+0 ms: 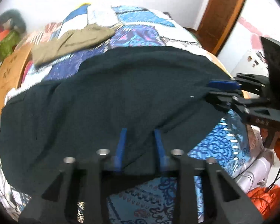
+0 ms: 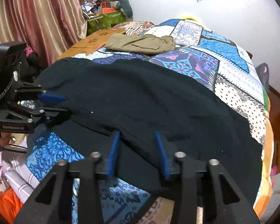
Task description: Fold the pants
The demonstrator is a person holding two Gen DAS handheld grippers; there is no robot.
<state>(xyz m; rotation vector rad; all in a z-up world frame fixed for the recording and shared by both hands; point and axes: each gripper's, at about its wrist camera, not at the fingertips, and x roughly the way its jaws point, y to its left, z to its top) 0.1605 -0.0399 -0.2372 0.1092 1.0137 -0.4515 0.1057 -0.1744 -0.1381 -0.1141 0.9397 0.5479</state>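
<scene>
Dark navy pants [image 1: 112,93] lie spread across the patchwork bed cover, also in the right wrist view [image 2: 149,100]. My left gripper [image 1: 140,130] is open, its blue fingers straddling the near edge of the pants. My right gripper [image 2: 137,133] is open too, its fingers either side of a raised fold at the pants' near edge. Each gripper shows in the other's view: the right one [image 1: 218,89] at the pants' right edge, the left one [image 2: 59,106] at their left edge, both with fingers apart around the cloth.
Folded olive-khaki pants [image 1: 71,43] lie farther back on the bed [image 2: 233,85], also in the right wrist view [image 2: 141,43]. A cardboard sheet [image 2: 95,41], a green box [image 2: 106,20] and a striped curtain [image 2: 37,18] stand at the left. Orange fabric [image 1: 270,196] lies beside the bed.
</scene>
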